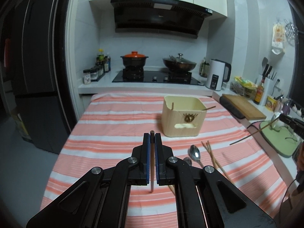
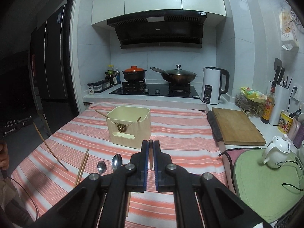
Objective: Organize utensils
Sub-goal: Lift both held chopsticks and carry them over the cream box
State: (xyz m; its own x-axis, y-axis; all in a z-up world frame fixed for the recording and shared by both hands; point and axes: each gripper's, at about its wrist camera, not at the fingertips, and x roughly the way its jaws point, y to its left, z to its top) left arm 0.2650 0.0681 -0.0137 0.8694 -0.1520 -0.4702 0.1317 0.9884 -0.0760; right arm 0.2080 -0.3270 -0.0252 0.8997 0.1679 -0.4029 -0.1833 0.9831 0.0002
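Observation:
A cream utensil box (image 1: 183, 117) (image 2: 129, 126) stands on the striped cloth, with two chopsticks (image 1: 209, 108) leaning inside. My left gripper (image 1: 152, 138) is shut on a chopstick (image 1: 152, 169); it also shows held in the air in the right wrist view (image 2: 50, 149). My right gripper (image 2: 150, 145) is shut on another chopstick (image 2: 150, 158), seen slanting at the right of the left wrist view (image 1: 252, 134). Two spoons (image 1: 194, 153) (image 2: 116, 160) and a pair of chopsticks (image 1: 210, 153) (image 2: 82, 167) lie on the cloth in front of the box.
The striped cloth (image 1: 114, 125) covers the table. A wooden cutting board (image 2: 235, 127), a green mat (image 2: 266, 186) with a white teapot (image 2: 276, 153), a kettle (image 2: 213, 85) and a stove with pots (image 2: 152, 76) lie right and behind. A dark fridge (image 1: 38, 76) stands left.

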